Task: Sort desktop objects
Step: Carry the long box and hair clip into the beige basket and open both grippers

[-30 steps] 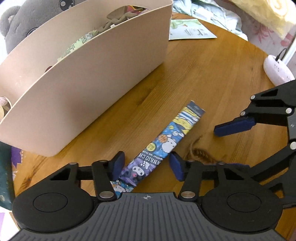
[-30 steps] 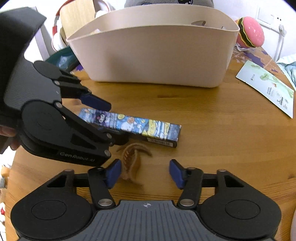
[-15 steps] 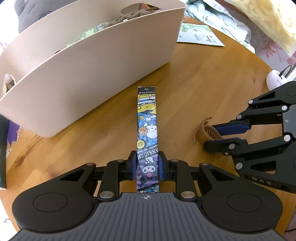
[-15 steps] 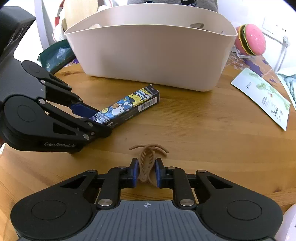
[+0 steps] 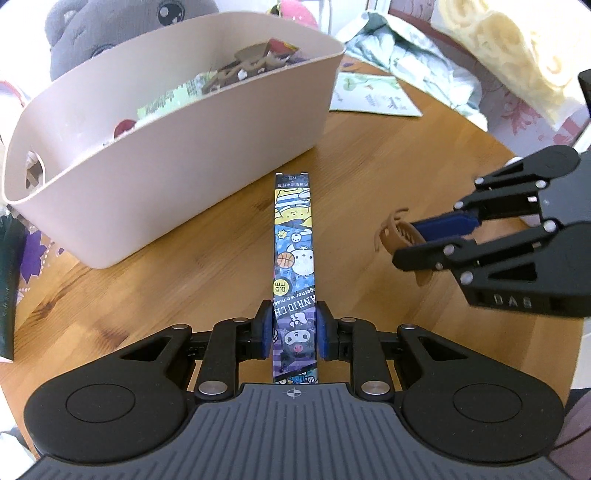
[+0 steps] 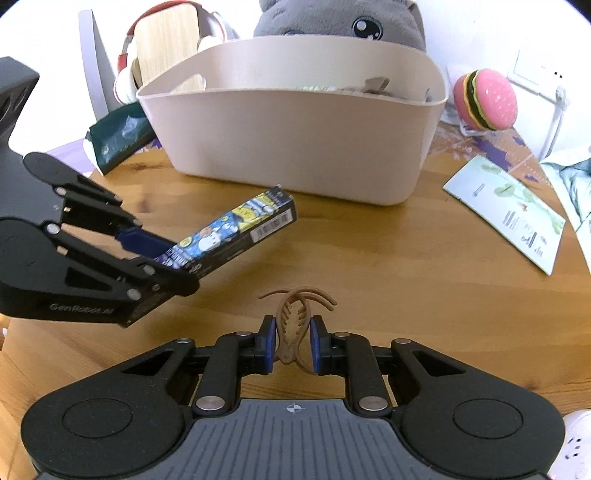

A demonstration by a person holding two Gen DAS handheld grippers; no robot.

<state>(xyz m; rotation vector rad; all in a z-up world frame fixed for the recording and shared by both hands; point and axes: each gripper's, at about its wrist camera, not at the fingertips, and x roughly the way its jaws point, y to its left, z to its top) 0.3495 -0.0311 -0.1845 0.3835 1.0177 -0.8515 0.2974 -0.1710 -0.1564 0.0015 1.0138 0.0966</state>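
Both claws have closed and lifted off the counter (image 5: pixel 424 155): left claw (image 5: pixel 293 334) grips the cartoon-printed box (image 5: pixel 294 258), right claw (image 6: pixel 293 343) grips the brown hair clip (image 6: pixel 291 328).

A basket (image 6: pixel 295 147) is set at the far side of the round table (image 6: pixel 369 258), with small items piled in it. A plush toy (image 6: pixel 340 18) is seen behind the basket, and a leaflet (image 6: pixel 506 210) lies to its right. Before the basket, two things are held above the tabletop — a long printed box (image 5: pixel 294 266) in the left gripper (image 5: pixel 293 330), and to its right a hair claw (image 6: pixel 291 328) in the right gripper (image 6: pixel 292 343).
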